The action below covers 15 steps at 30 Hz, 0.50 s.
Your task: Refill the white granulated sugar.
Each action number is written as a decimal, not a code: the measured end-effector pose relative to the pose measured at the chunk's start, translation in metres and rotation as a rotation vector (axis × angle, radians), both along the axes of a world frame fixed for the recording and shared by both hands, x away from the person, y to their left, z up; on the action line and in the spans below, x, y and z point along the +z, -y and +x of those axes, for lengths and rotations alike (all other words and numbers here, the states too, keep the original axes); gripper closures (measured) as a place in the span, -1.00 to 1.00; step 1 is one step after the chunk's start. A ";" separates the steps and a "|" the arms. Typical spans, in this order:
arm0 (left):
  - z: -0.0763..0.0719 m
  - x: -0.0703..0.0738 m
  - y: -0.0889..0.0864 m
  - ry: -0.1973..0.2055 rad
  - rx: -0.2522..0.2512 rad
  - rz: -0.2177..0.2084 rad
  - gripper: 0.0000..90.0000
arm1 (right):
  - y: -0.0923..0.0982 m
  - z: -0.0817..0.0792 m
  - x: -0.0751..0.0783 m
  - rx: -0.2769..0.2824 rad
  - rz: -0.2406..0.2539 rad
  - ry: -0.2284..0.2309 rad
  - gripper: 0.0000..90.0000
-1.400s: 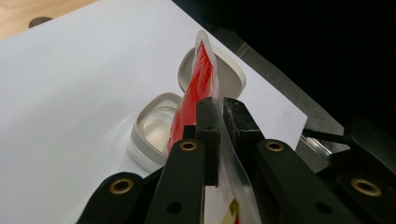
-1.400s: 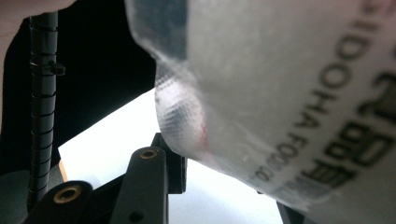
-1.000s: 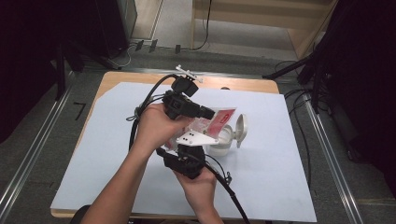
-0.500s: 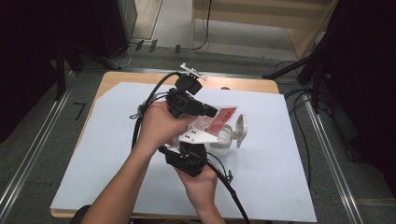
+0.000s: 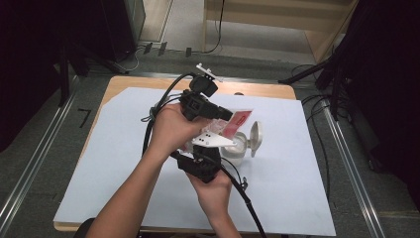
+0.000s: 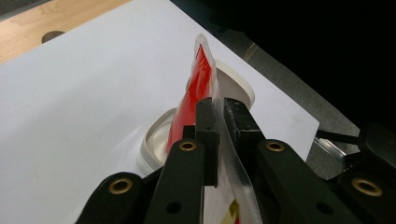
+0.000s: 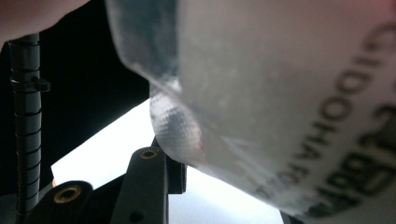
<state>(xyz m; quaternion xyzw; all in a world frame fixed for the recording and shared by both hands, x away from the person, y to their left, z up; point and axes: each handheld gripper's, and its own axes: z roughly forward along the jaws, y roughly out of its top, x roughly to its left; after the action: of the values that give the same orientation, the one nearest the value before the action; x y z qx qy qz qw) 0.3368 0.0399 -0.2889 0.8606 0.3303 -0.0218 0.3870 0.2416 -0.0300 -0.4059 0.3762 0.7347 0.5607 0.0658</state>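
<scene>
My left gripper (image 5: pixel 229 115) is shut on a red packet (image 5: pixel 238 120) with a clear edge, holding it tilted over a small white container (image 5: pixel 241 149). In the left gripper view the packet (image 6: pixel 195 88) stands between the closed jaws of the left gripper (image 6: pixel 219 105), just above the container's round opening (image 6: pixel 156 137) and its flipped-back lid (image 6: pixel 236 83). My right gripper (image 5: pixel 225 151) comes from below and is shut on the container, whose translucent lettered wall (image 7: pixel 289 93) sits very close in the right gripper view. The lid (image 5: pixel 256 136) stands open to the right.
A white sheet (image 5: pixel 124 163) covers most of the wooden table (image 5: pixel 124 83). Black cables (image 5: pixel 158 106) loop from the grippers toward the left and the front edge. Metal rails (image 5: pixel 34 163) run along both sides of the table.
</scene>
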 end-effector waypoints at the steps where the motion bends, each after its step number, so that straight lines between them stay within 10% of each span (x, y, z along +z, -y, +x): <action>1: 0.001 0.000 0.001 0.002 0.002 0.002 0.90 | 0.000 0.001 0.000 0.001 0.000 0.001 0.44; 15: 0.004 -0.002 0.000 -0.002 -0.005 -0.026 0.90 | 0.002 0.005 0.000 -0.006 -0.022 0.001 0.44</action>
<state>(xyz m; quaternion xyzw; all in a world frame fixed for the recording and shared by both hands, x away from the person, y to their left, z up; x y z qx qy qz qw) 0.3403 0.0398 -0.2904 0.8563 0.3284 -0.0279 0.3977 0.2467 -0.0323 -0.4056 0.3773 0.7396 0.5527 0.0719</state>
